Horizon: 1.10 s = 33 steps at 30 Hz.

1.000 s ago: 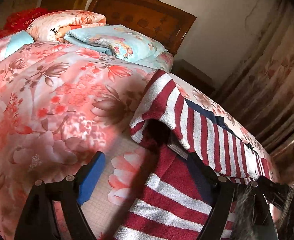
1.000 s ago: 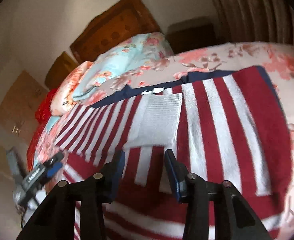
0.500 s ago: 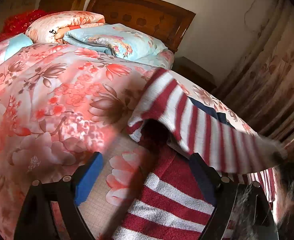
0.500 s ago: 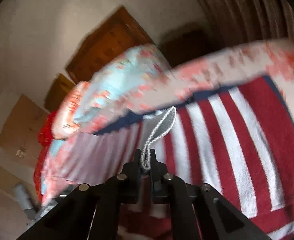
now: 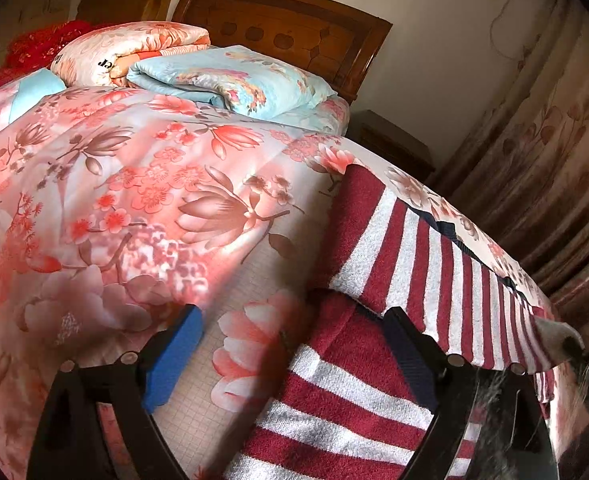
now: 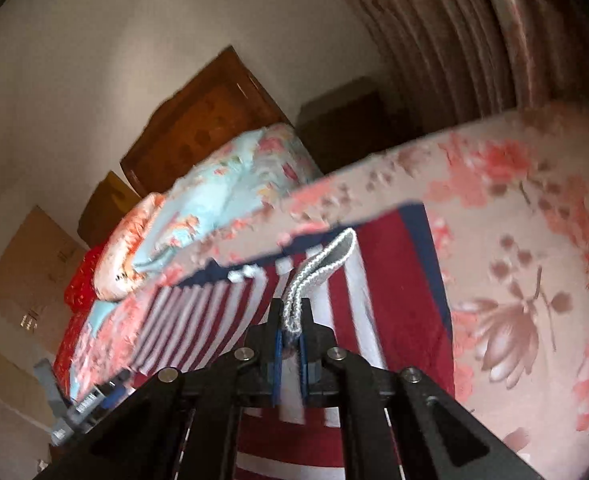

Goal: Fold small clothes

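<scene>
A red and white striped sweater (image 5: pixel 406 264) with navy trim lies on the floral bedspread (image 5: pixel 134 200). My left gripper (image 5: pixel 294 344) is open, low over the bed; its right finger (image 5: pixel 410 356) rests on the sweater's lower striped part. In the right wrist view my right gripper (image 6: pixel 290 336) is shut on the sweater's white ribbed cuff (image 6: pixel 318 272) and holds the sleeve lifted above the sweater's body (image 6: pixel 386 280). The raised sleeve stretches to the right in the left wrist view.
Folded light blue (image 5: pixel 230 80) and pink (image 5: pixel 134 52) quilts lie at the wooden headboard (image 5: pixel 286 28). A dark nightstand (image 5: pixel 390 144) and floral curtains (image 5: pixel 542 152) stand to the right of the bed.
My right gripper closed on the white cuff and lifted the sleeve up off the sweater toward the right. The left gripper stayed open and barely moved.
</scene>
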{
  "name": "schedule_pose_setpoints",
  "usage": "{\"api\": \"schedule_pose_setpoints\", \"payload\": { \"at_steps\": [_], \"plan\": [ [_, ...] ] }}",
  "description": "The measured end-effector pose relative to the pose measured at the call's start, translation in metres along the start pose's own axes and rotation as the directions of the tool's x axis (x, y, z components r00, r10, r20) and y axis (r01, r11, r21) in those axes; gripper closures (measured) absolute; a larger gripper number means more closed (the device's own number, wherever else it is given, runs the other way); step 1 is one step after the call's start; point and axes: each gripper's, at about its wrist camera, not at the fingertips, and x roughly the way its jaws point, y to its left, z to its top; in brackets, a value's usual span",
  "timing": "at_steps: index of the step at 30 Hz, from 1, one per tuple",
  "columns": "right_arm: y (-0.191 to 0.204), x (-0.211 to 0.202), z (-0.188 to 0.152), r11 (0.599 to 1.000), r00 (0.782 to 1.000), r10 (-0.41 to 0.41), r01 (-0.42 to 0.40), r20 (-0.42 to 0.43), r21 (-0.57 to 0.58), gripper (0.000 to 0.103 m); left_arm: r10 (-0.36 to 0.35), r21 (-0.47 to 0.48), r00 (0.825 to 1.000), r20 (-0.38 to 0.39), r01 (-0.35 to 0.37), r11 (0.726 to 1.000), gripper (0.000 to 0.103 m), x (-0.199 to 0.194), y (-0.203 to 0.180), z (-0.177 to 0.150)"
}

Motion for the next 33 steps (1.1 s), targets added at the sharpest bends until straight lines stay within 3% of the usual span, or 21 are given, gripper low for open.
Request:
{"api": "schedule_pose_setpoints", "payload": {
  "at_steps": [4, 7, 9, 11, 12, 14, 16, 18, 22, 24, 27, 33],
  "plan": [
    [-0.013, 0.007, -0.01, 0.999, 0.999, -0.048, 0.048, -0.015, 0.018, 0.096, -0.001, 0.0, 1.0, 0.0, 0.001, 1.0, 0.0, 0.0, 0.0, 0.0],
    [-0.017, 0.01, -0.017, 0.99, 0.988, -0.138, 0.138, -0.071, 0.005, 0.088, -0.023, -0.019, 0.999, 0.023, 0.024, 1.0, 0.0, -0.005, 0.004, -0.001],
    [-0.02, 0.004, -0.021, 0.975, 0.971, -0.22, 0.222, -0.09, 0.008, 0.087, -0.031, -0.052, 0.992, 0.126, 0.038, 0.998, 0.0, -0.024, 0.009, -0.003],
    [-0.015, -0.013, -0.022, 0.953, 0.953, -0.302, 0.302, -0.018, 0.001, 0.086, -0.066, -0.041, 0.964, 0.256, 0.08, 0.996, 0.0, -0.05, 0.006, -0.003],
    [-0.009, -0.019, -0.021, 0.94, 0.94, -0.34, 0.34, 0.024, -0.018, 0.084, -0.088, -0.022, 0.959, 0.271, 0.097, 0.995, 0.0, -0.054, 0.001, -0.001],
    [0.01, -0.021, -0.019, 0.924, 0.928, -0.362, 0.369, 0.081, -0.095, 0.079, -0.154, 0.057, 0.96, 0.233, 0.144, 0.988, 0.0, -0.053, -0.024, 0.01],
    [0.027, -0.013, -0.018, 0.919, 0.935, -0.347, 0.354, 0.068, -0.172, 0.079, -0.196, 0.133, 0.976, 0.097, 0.183, 0.974, 0.0, -0.031, -0.056, 0.024],
    [0.044, 0.006, -0.017, 0.914, 0.944, -0.328, 0.326, 0.031, -0.242, 0.079, -0.189, 0.171, 0.982, -0.027, 0.191, 0.967, 0.0, -0.002, -0.08, 0.033],
    [0.06, 0.038, -0.034, 0.881, 0.935, -0.353, 0.322, -0.028, -0.345, 0.079, -0.147, 0.198, 0.982, -0.116, 0.168, 0.966, 0.0, 0.044, -0.096, 0.035],
    [0.059, 0.049, -0.042, 0.853, 0.922, -0.385, 0.337, -0.045, -0.397, 0.079, -0.125, 0.236, 0.986, -0.112, 0.149, 0.96, 0.0, 0.053, -0.096, 0.03],
    [0.047, 0.042, -0.047, 0.849, 0.935, -0.353, 0.312, -0.019, -0.426, 0.072, -0.124, 0.287, 0.988, -0.093, 0.146, 0.947, 0.0, 0.051, -0.097, 0.025],
    [0.037, 0.03, -0.046, 0.894, 0.962, -0.274, 0.253, -0.004, -0.371, 0.07, -0.12, 0.286, 0.989, -0.087, 0.141, 0.948, 0.0, 0.052, -0.096, 0.025]
  ]
}}
